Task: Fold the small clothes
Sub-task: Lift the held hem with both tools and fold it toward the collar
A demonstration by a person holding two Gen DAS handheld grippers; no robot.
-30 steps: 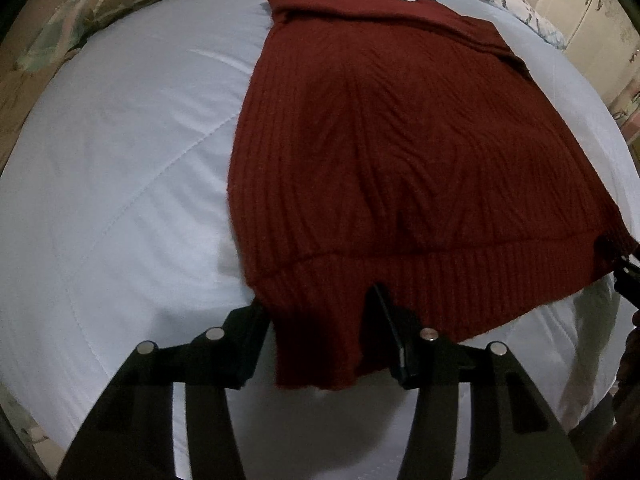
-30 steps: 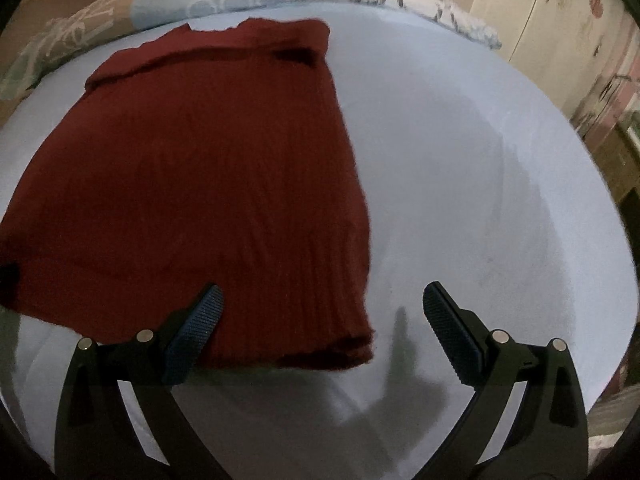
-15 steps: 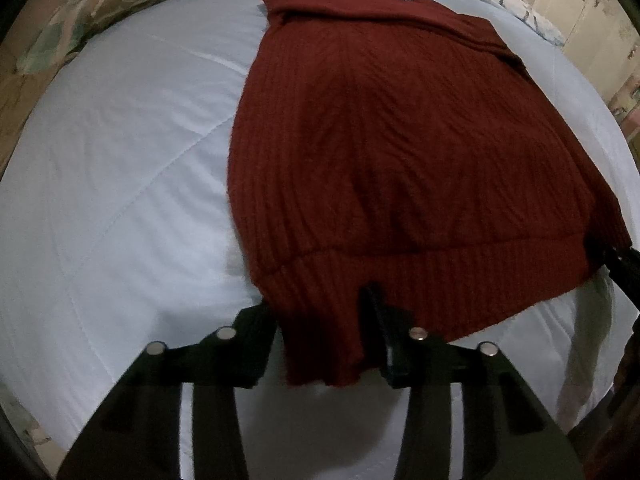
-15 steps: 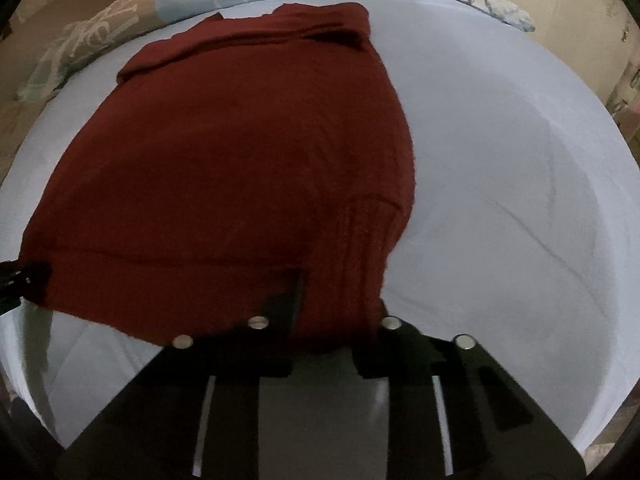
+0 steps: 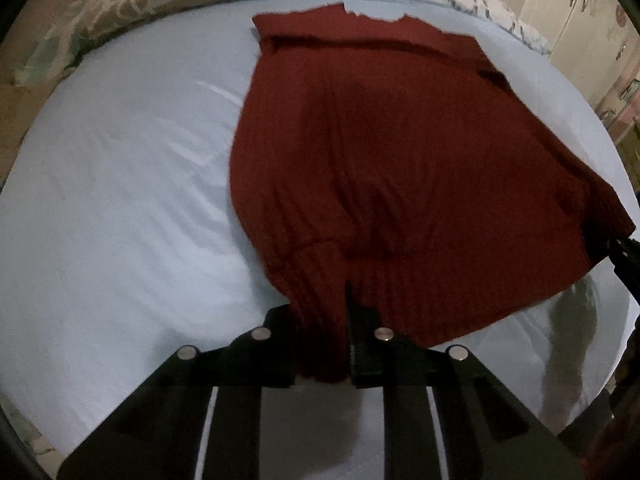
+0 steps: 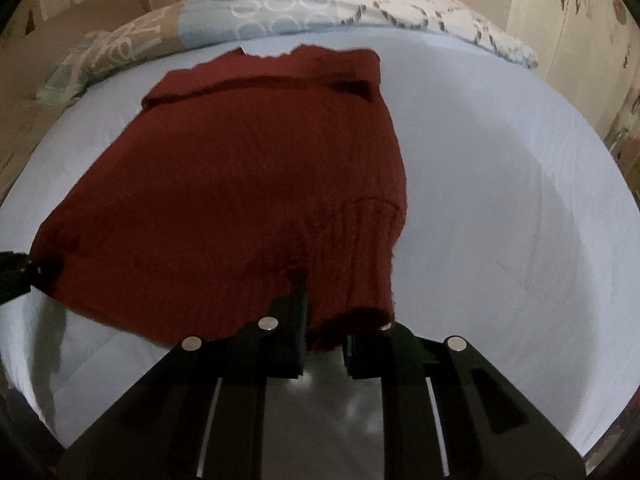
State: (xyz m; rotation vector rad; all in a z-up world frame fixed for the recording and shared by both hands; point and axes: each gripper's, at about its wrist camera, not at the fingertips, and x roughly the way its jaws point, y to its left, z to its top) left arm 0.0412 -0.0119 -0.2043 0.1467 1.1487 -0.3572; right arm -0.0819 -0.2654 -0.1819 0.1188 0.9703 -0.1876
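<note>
A dark red ribbed knit sweater (image 5: 400,160) lies on a pale blue bed, collar at the far end. It also shows in the right wrist view (image 6: 248,184). My left gripper (image 5: 320,320) is shut on the sweater's near left hem corner, lifted off the bed. My right gripper (image 6: 324,316) is shut on the near right hem corner, also lifted. The hem between them sags slightly. Each gripper's tip shows at the edge of the other's view.
The pale blue bed sheet (image 5: 120,200) extends left of the sweater and to its right (image 6: 500,200). Patterned pillows (image 6: 320,12) line the far edge. A cream cupboard (image 5: 592,20) stands at the right.
Both grippers closed on the sweater's near hem corners and raised them off the bed. The right gripper was open a second ago.
</note>
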